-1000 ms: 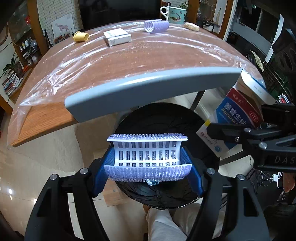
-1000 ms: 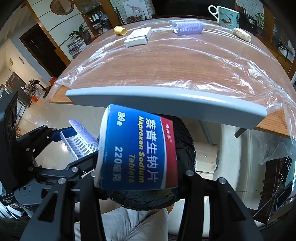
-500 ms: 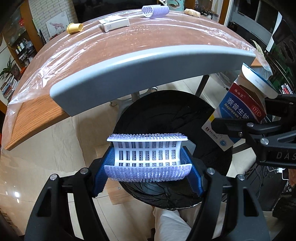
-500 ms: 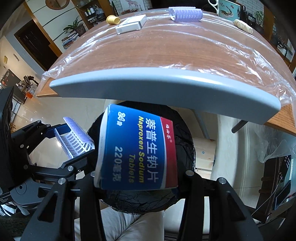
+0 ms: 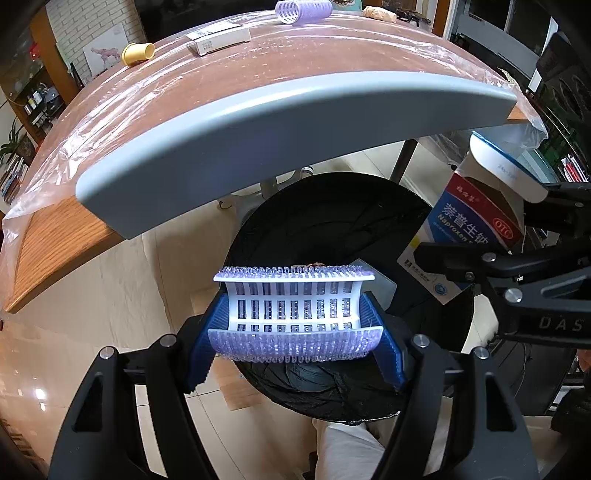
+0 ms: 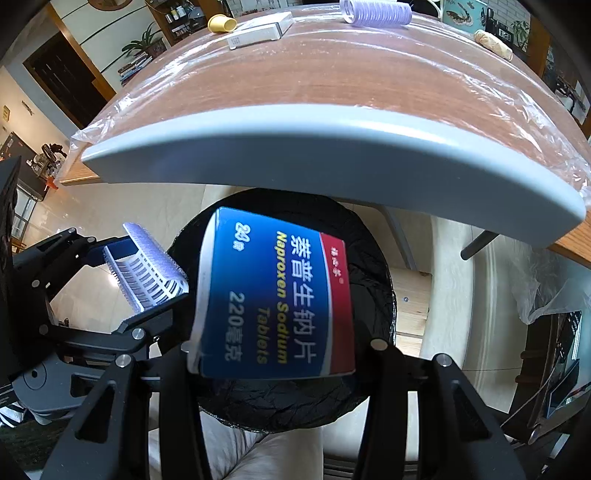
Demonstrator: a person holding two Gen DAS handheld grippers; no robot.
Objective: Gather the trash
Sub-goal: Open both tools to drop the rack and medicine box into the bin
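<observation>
the left tongs (image 5: pixel 295 325) were clenched on a bristly lilac hair roller (image 5: pixel 293 314) with a white slotted core, gripped end to end between ribbed blue pads. the right tongs (image 6: pixel 275 354) were clamped on a glossy blue-and-red cardboard tablet box (image 6: pixel 273 295). both hung, pointing steeply down, over a round bin (image 5: pixel 332 229) lined with crinkled black plastic, the box just right of the roller. behind the bin stood a wooden table (image 5: pixel 258 74) with a rounded grey edge, covered in clear film. on its far side lay a second roller (image 5: pixel 303 11), a white box (image 5: pixel 221 37) and a yellow cap (image 5: pixel 137 53). pale glossy tiles (image 5: pixel 92 288) surrounded the bin.
</observation>
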